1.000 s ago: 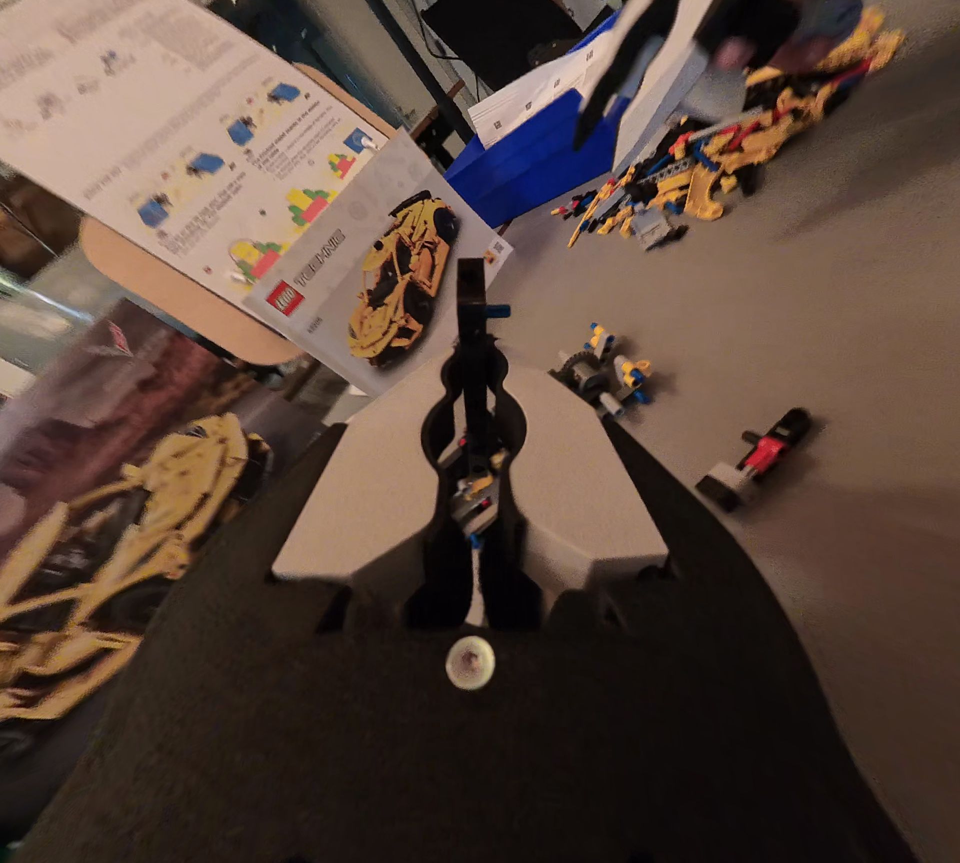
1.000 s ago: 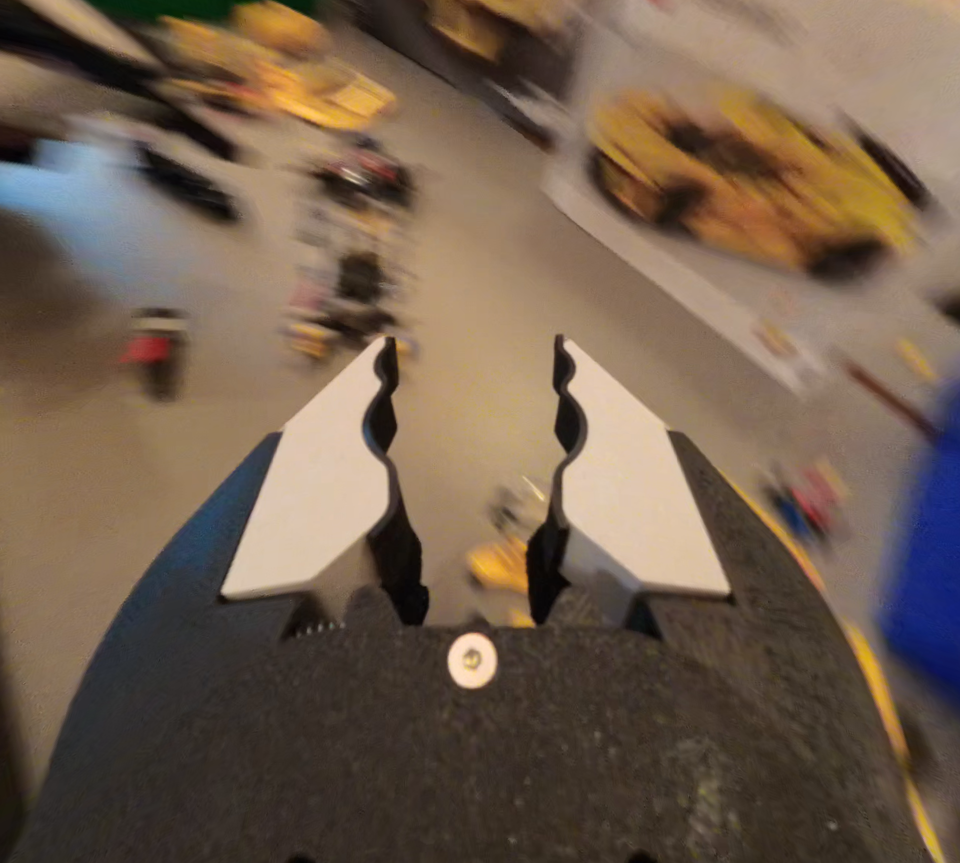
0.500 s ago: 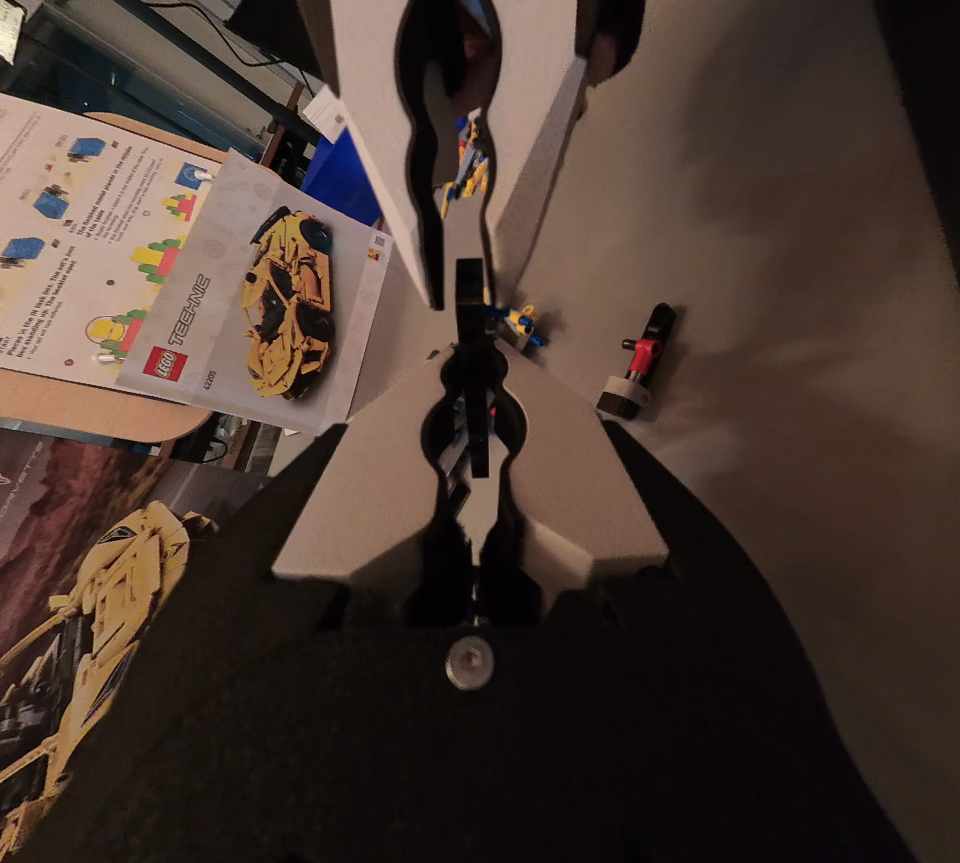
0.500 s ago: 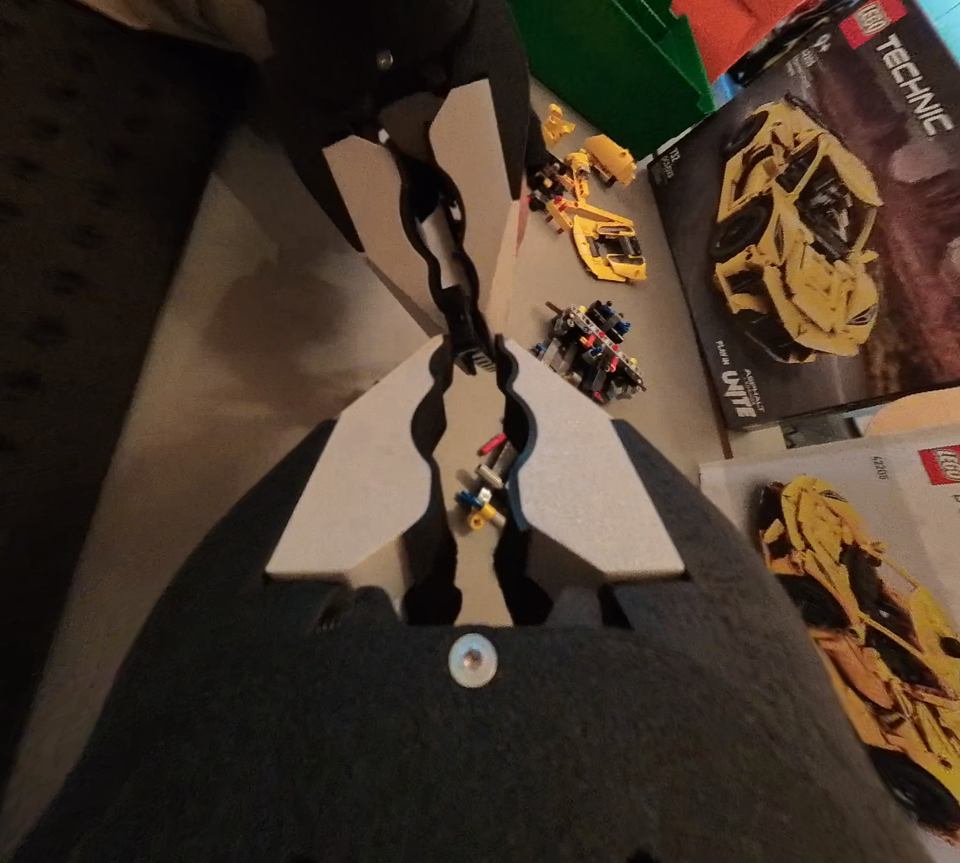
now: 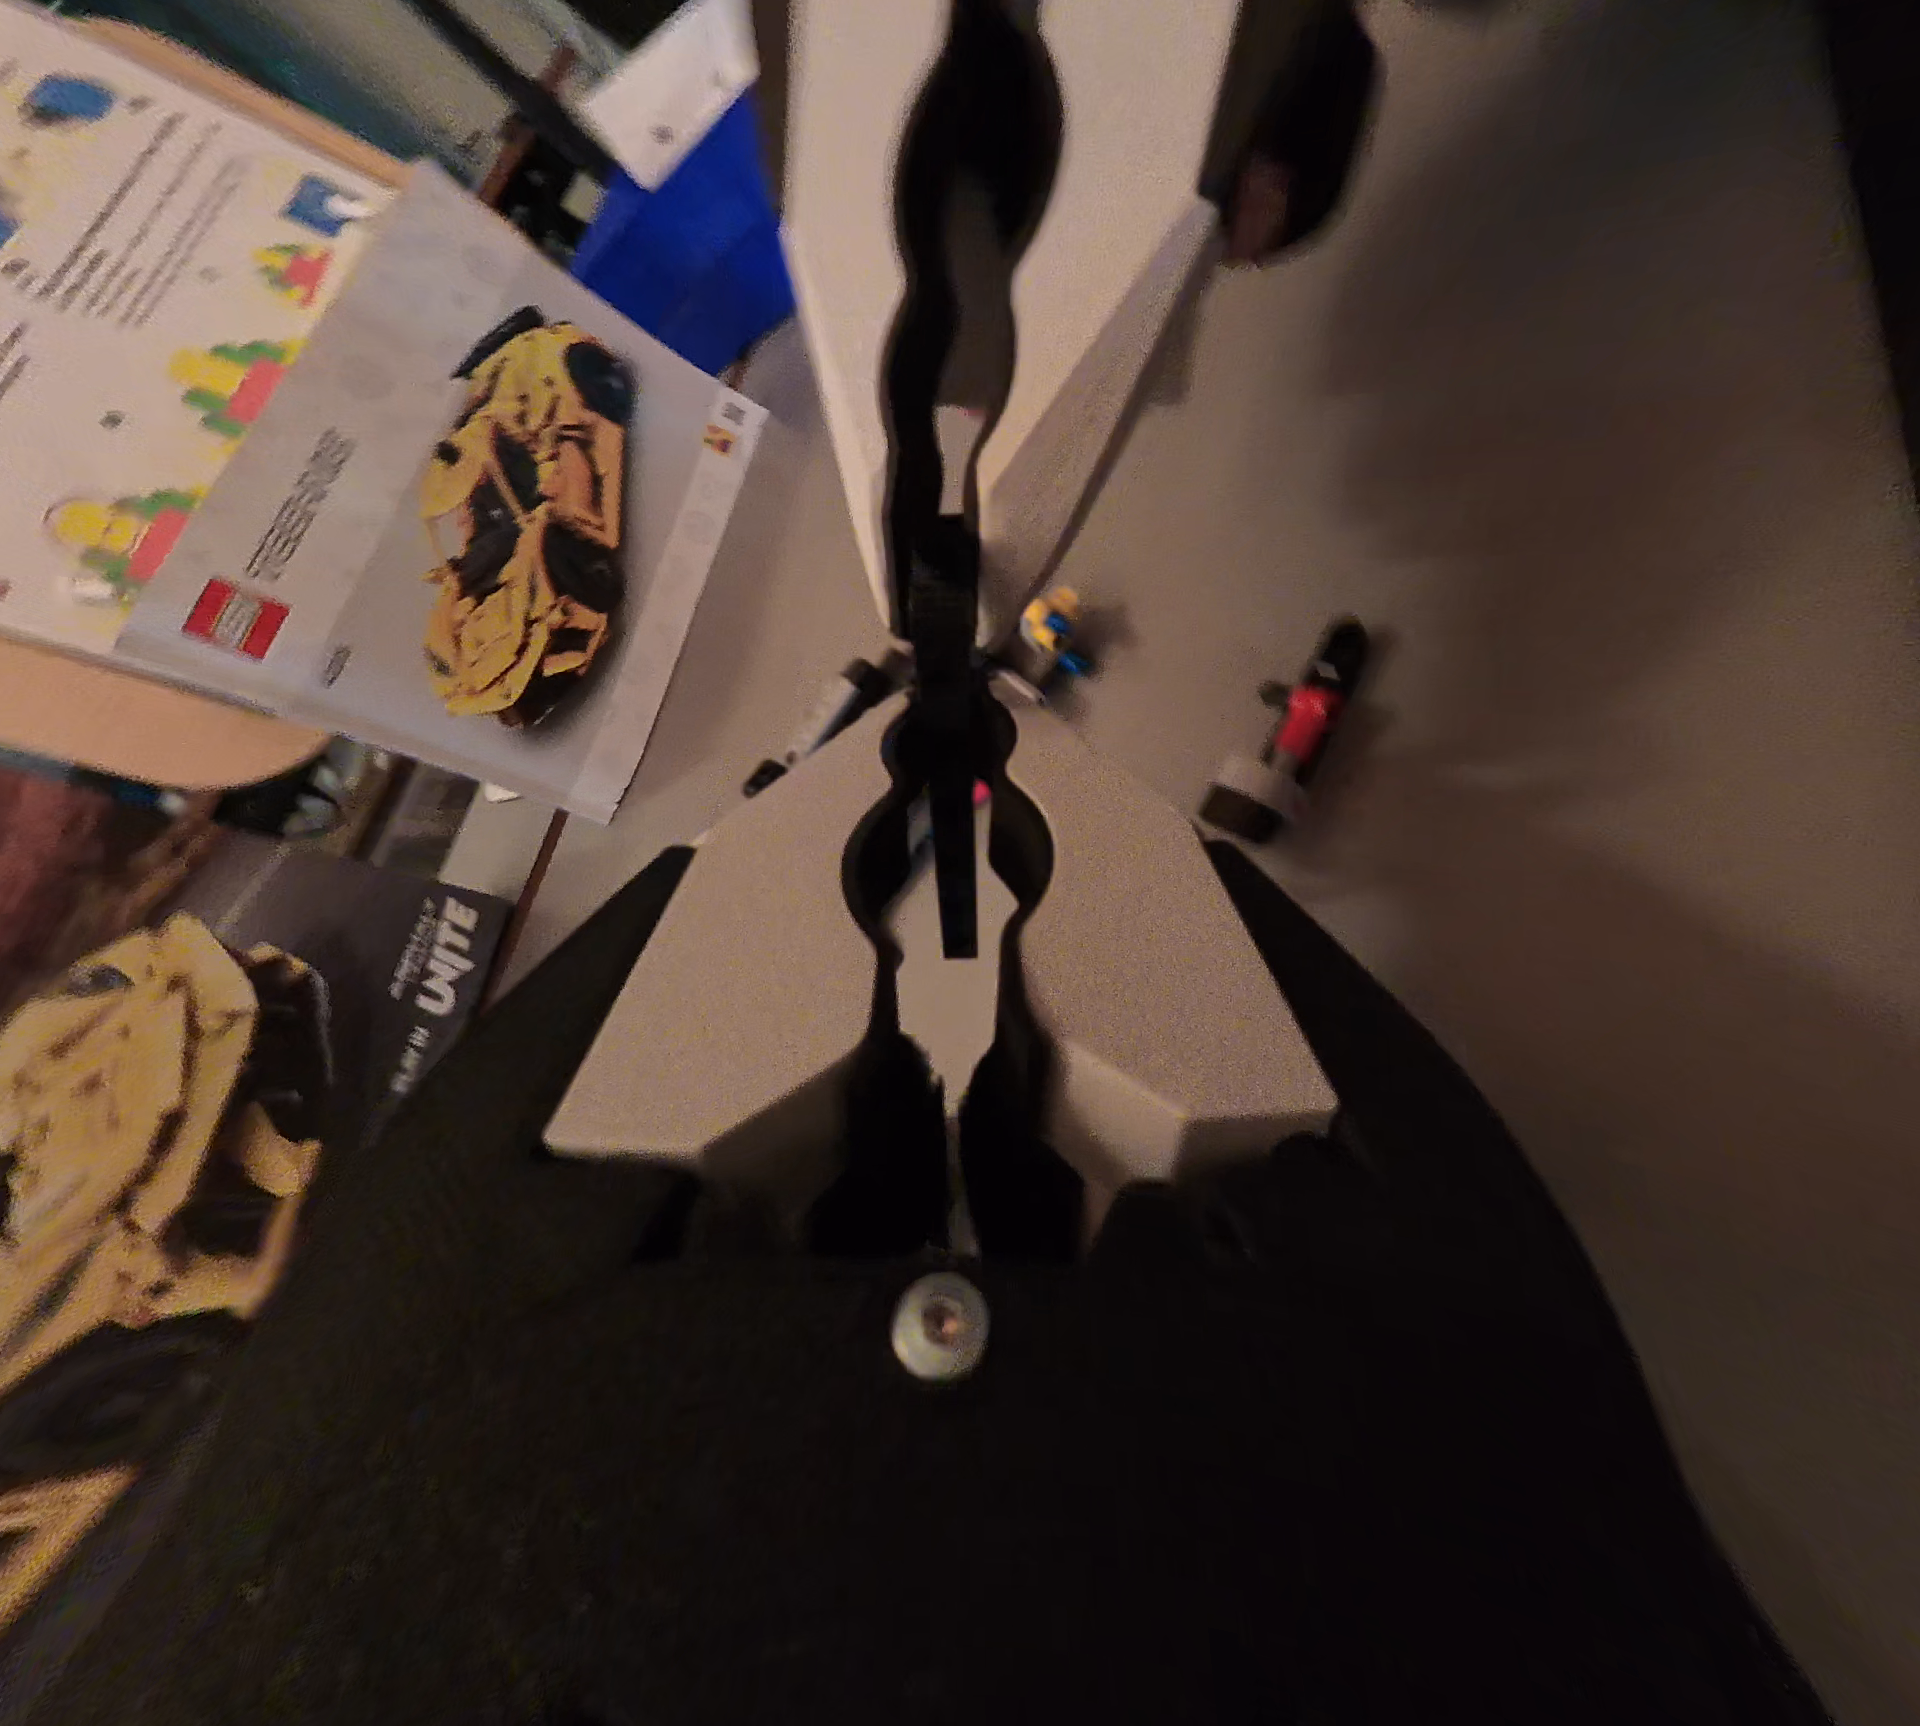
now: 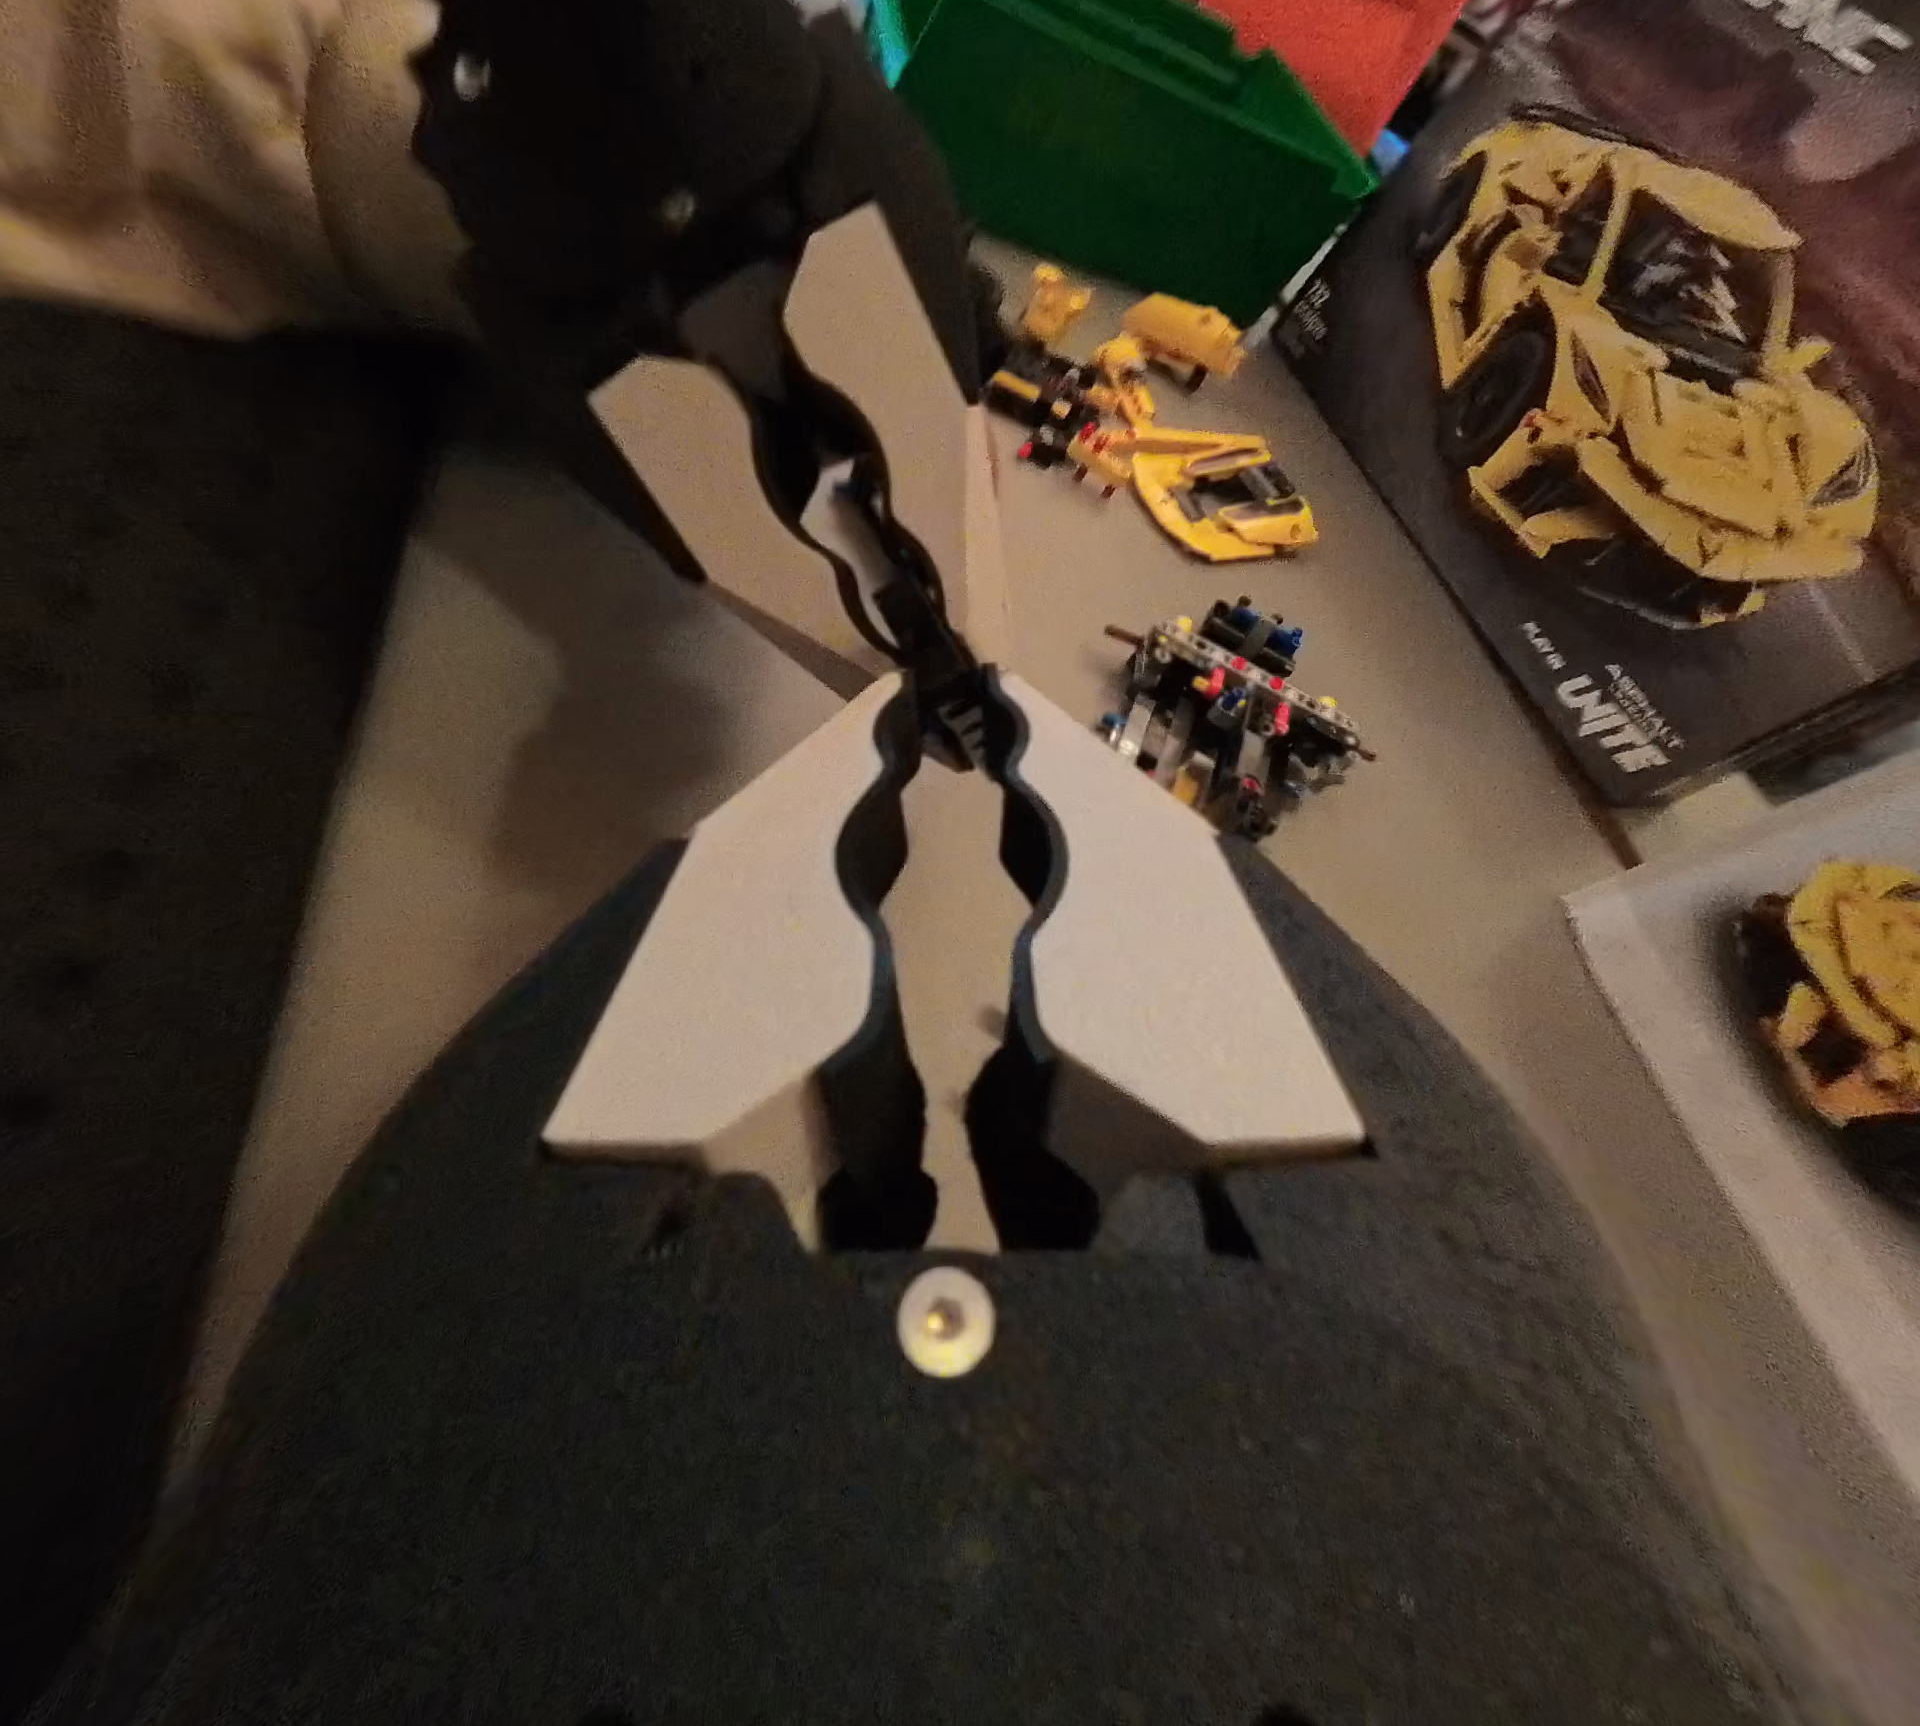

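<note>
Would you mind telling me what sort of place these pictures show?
Probably a hobby or lab worktable for toy-brick building: a grey table with loose yellow brick parts, a kit box picturing a yellow car, and an instruction booklet.

Dim warm light falls on a grey tabletop [image 5: 1558,533] before dark shelving [image 5: 312,14].

Both grippers, left gripper [image 5: 943,720] and right gripper [image 6: 951,710], have rough, grainy matt black bodies, smooth matt pale-grey fingers [image 5: 769,980] with black wavy inner edges, and a shiny metal screw [image 5: 940,1328] at the base; the thin black strip [image 5: 951,741] pinched between them looks like matt plastic. Table top [image 5: 1558,533] is smooth matt grey; booklet [image 5: 416,513] is paper with a slight sheen, car box [image 6: 1683,305] printed cardboard, semi-gloss. Yellow parts [image 6: 1216,492], dark chassis block [image 6: 1236,710] and green bin [image 6: 1101,128] are smooth plastic, the sleeve [image 6: 177,87] beige woven cloth.
</note>
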